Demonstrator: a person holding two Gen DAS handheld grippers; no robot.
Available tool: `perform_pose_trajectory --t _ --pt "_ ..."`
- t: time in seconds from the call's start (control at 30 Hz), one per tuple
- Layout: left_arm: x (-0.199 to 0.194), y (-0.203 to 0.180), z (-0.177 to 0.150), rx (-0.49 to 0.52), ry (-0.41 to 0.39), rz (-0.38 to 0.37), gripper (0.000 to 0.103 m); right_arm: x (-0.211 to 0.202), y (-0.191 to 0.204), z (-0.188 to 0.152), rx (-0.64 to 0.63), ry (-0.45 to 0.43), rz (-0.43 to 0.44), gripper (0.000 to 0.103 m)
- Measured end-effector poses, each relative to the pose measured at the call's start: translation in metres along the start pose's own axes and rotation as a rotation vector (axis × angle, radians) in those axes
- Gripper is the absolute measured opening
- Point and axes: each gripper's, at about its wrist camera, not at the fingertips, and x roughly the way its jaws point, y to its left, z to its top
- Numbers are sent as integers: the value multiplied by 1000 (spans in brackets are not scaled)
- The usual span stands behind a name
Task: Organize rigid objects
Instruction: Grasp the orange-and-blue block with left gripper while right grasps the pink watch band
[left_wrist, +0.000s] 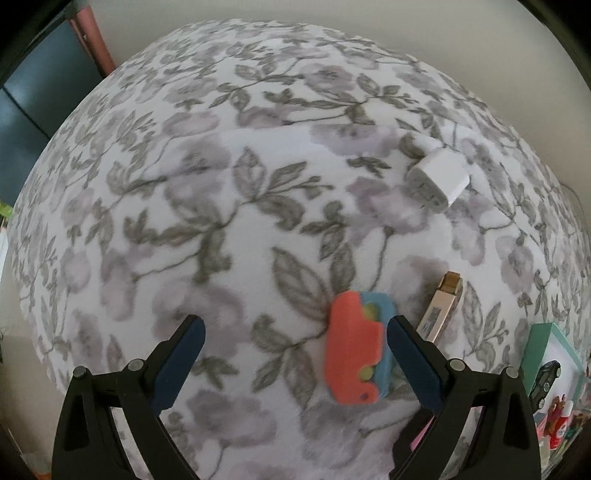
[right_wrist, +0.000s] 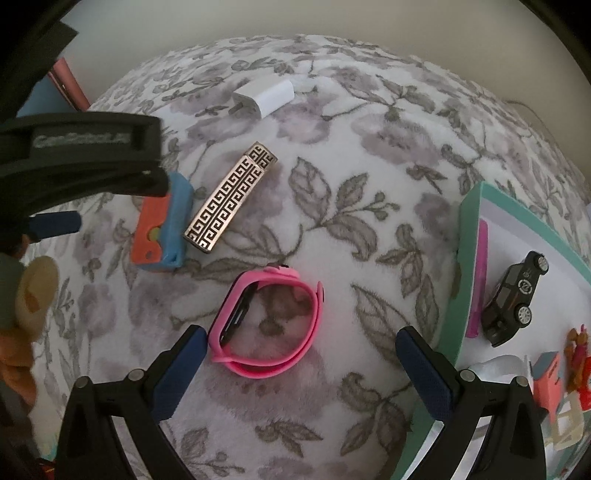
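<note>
Between the left gripper's (left_wrist: 295, 328) wide-spread jaws, which hold nothing, lies the orange-and-blue block (left_wrist: 356, 350), hard against the right finger and well apart from the left one. Closing from here would likely shove the block sideways into the patterned bar (right_wrist: 229, 205) just beside it, or pinch one corner and let it twist out.

The right gripper (right_wrist: 299, 350) also gapes empty, with the pink watch (right_wrist: 269, 328) near its left finger; its loop could squash or roll rather than seat firmly. To its right the teal box (right_wrist: 467, 266) wall stands close to the other finger, so a swing that way may clip the rim. The toy car (right_wrist: 511, 299) already sits inside. Open blanket (left_wrist: 184, 184) spreads leftward; the white charger (left_wrist: 437, 181) lies far back.
</note>
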Motion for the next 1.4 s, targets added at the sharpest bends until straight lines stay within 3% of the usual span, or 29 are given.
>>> perform_pose_trajectory --t 0.27,0.43,0.63,1.1,1.2,1.4 --pt "8 -21 -9 62 27 38 96 4 0 -10 -31 -6 -38 103" --pt "4 -17 -13 57 35 18 72 11 1 -12 -57 -6 -60 103" --pt "8 -21 -19 103 69 49 54 15 -6 -7 -50 -11 -56 103" --pt "15 -19 -25 110 70 58 54 9 2 -14 -52 -45 -54 103" --pt "18 -13 -19 123 69 69 54 5 3 -15 -59 -56 -48 95" --pt "18 -24 -21 148 71 74 44 -9 3 -15 -84 -74 -25 60"
